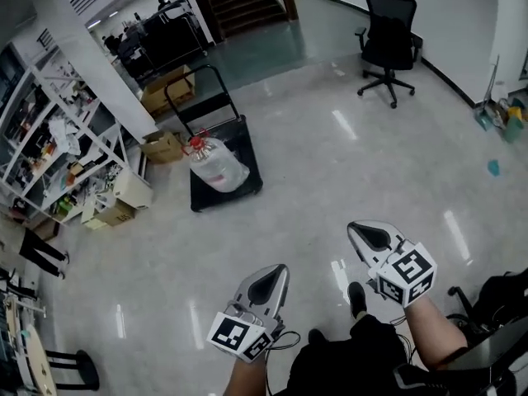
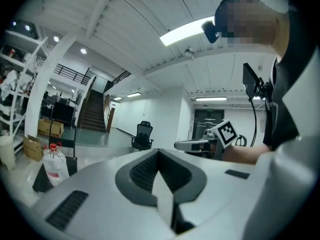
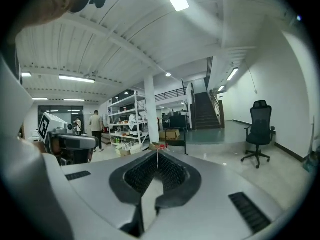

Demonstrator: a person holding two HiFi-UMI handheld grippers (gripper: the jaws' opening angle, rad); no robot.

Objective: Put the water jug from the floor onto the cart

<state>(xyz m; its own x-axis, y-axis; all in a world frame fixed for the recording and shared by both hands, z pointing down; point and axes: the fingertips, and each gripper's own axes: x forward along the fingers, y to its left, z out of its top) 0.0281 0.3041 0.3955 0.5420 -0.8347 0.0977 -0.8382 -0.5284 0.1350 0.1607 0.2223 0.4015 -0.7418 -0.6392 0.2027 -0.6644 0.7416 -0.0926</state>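
We are recording the water jug (image 1: pixel 218 165), clear with a red cap, standing on the black deck of the cart (image 1: pixel 249 151) in the upper left-centre of the head view, below its looped handle and right of the white shelving (image 1: pixel 49 147) and the cardboard boxes (image 1: pixel 163 91). We are holding the left gripper (image 1: pixel 279 271) at bottom centre and the right gripper (image 1: pixel 355 230) at lower right, both well apart from the cart, each with its jaws pressed together tip to tip. We are also listing a black office chair (image 1: pixel 388 40) at upper right
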